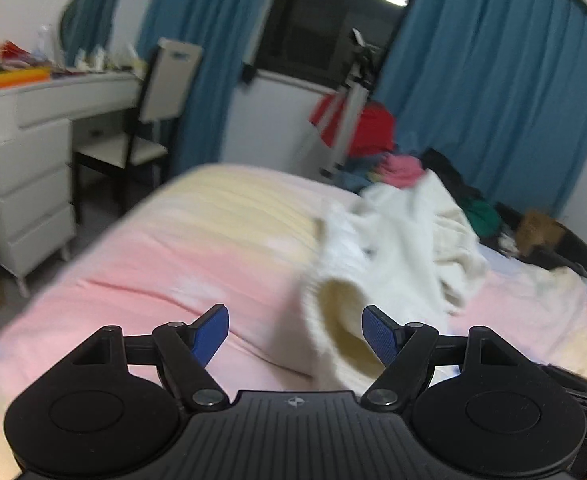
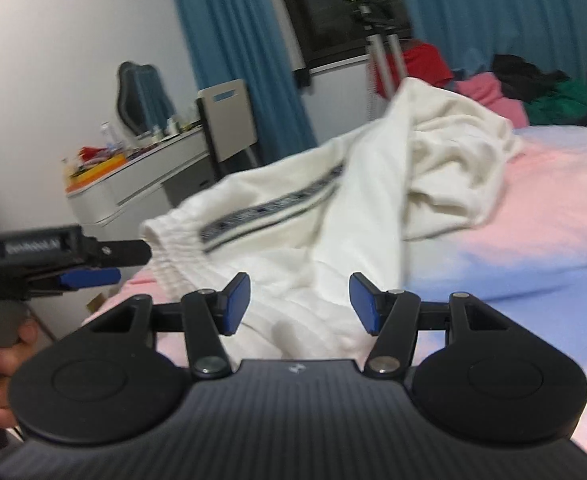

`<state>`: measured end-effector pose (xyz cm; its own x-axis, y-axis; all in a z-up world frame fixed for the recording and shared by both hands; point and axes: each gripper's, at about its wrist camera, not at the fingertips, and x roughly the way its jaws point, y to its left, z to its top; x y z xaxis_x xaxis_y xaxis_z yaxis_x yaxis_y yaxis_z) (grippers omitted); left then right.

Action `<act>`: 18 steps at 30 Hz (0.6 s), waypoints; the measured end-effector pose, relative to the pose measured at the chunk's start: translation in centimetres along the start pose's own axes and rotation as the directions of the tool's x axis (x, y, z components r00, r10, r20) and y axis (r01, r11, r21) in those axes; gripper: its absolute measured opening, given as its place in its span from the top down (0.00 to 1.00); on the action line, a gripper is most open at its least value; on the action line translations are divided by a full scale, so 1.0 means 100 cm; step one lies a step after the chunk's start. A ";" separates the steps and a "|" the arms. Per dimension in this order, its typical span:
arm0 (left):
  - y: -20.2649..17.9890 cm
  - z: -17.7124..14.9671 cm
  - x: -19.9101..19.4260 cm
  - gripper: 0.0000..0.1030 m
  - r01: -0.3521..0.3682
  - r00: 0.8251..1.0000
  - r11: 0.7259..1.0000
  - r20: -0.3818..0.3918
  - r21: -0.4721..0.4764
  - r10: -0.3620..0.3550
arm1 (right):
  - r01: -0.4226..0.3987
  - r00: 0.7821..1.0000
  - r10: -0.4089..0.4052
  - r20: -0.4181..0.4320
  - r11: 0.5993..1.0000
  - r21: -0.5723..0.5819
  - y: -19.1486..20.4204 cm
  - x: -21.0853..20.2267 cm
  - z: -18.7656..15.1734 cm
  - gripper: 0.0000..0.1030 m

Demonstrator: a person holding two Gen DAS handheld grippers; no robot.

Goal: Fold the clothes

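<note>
White track pants [image 2: 293,216] bunched mid-frame on bed [image 2: 533,208]. Left gripper [image 1: 295,330], right gripper [image 2: 299,304]: jaws released, empty. Risk: left jaws snag only ribbed cuff, leg twists.

Left hand-held gripper [image 1: 295,330] gapes wide; right hand-held gripper [image 2: 299,304] likewise.

Left gripper [image 1: 295,330] at bottom centre of frame, blue pads spread wide, nothing between them. White garment [image 1: 393,256] lies crumpled at centre right on the pink and yellow bedspread [image 1: 181,248], its ribbed cuff opening just beside the right-hand pad. White dresser [image 1: 33,152] at left, blue curtains [image 1: 493,80] across the top; view blurred.
</note>
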<state>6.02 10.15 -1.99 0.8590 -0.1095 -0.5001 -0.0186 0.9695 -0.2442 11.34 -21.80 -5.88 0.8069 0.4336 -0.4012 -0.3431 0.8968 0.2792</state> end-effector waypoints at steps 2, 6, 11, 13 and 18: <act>0.017 0.003 -0.004 0.26 -0.019 1.000 0.998 0.014 -0.064 0.020 | -0.013 1.000 0.011 -0.026 0.997 -0.074 0.020 0.014 0.007 0.43; 0.047 0.005 -0.003 0.26 -0.057 0.998 0.982 0.014 -0.178 0.060 | -0.053 0.997 0.044 -0.065 0.987 -0.154 0.056 0.050 0.014 0.44; 0.064 0.006 -0.001 0.26 -0.078 0.997 0.973 -0.008 -0.217 0.078 | 0.011 0.998 -0.027 -0.052 0.958 -0.288 0.096 0.081 0.018 0.47; 0.062 0.007 0.001 0.26 -0.072 0.997 0.974 -0.007 -0.213 0.072 | 0.100 0.993 -0.111 -0.024 0.953 -0.285 0.099 0.088 0.023 0.56; 0.050 0.003 0.011 0.26 -0.029 1.000 0.982 -0.016 -0.184 0.026 | 0.220 0.975 -0.215 0.050 0.966 -0.135 0.058 0.059 0.055 0.86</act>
<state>7.06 14.97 -3.52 0.8498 -0.0876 -0.5198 -0.1372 0.9154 -0.3786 16.73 -14.51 -1.87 0.8847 0.2255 -0.4079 -0.2189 0.9737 0.0634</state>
